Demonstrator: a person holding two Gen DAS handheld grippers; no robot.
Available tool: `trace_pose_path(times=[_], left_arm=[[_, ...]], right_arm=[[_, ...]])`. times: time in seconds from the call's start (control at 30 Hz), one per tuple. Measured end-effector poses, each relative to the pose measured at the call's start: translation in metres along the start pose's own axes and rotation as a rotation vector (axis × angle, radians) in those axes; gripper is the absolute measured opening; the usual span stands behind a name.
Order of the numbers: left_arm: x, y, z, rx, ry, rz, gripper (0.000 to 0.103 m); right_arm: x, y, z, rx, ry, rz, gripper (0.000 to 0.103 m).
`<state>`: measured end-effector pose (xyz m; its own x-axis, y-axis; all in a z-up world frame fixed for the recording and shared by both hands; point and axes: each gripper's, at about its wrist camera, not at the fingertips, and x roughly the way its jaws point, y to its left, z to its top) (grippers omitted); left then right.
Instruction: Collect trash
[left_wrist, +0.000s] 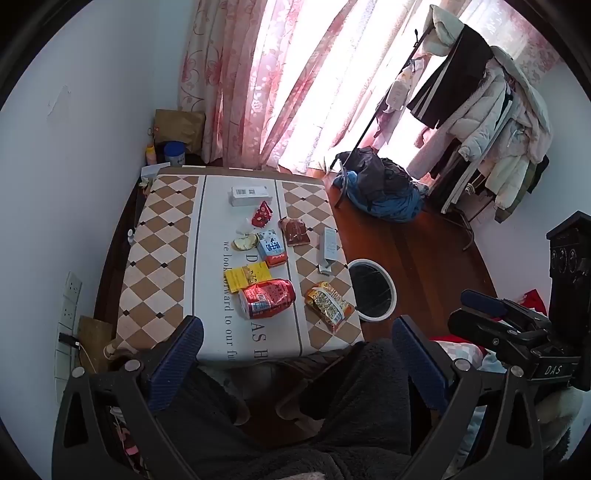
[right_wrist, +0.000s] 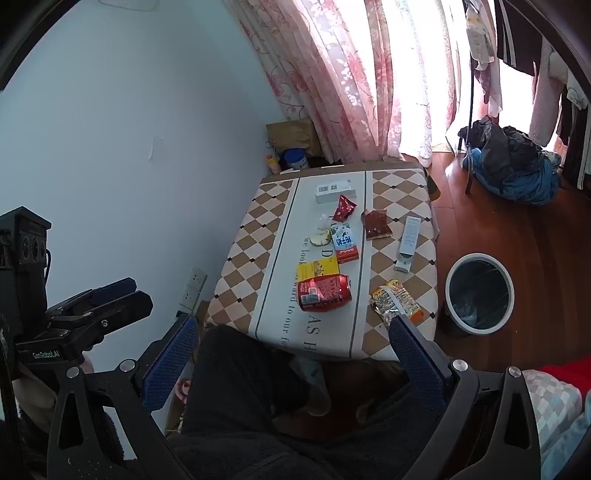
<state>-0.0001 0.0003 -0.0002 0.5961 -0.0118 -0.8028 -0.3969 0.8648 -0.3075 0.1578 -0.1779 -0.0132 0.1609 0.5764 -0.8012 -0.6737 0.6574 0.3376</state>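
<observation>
Both sets of tongs are held up and back from the table (right_wrist: 258, 206), probably so the whole spread can be sized up first. The left gripper (left_wrist: 297, 332) is spread wide with nothing between its pads, and the right gripper (right_wrist: 293, 332) is the same: gaping, nothing gripped.

The trash is strewn down the middle strip of the cloth. From the red can (right_wrist: 323, 293), the snack wrapper (right_wrist: 397, 301) is found at about 3 o'clock, the yellow packet (right_wrist: 317, 268) at 12, the milk carton (right_wrist: 345, 242) further up. The bin (right_wrist: 479, 293) is parked on the floor right by the table edge, handy for short drops; something pale, maybe a liner, is seen inside.
</observation>
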Motion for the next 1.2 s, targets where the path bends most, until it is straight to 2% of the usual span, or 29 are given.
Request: trace_pose_path(times=[0.5, 1.2], left_arm=[[0.0, -0.011, 0.001, 0.008, -0.003, -0.002, 0.103], [0.001, -0.005, 0.002, 0.007, -0.007, -0.011, 0.103]], right_arm=[[0.0, 0.006, 0.004, -0.009, -0.004, 0.015, 0.103], [0.002, 0.007, 0.002, -0.015, -0.004, 0.018, 0.103]])
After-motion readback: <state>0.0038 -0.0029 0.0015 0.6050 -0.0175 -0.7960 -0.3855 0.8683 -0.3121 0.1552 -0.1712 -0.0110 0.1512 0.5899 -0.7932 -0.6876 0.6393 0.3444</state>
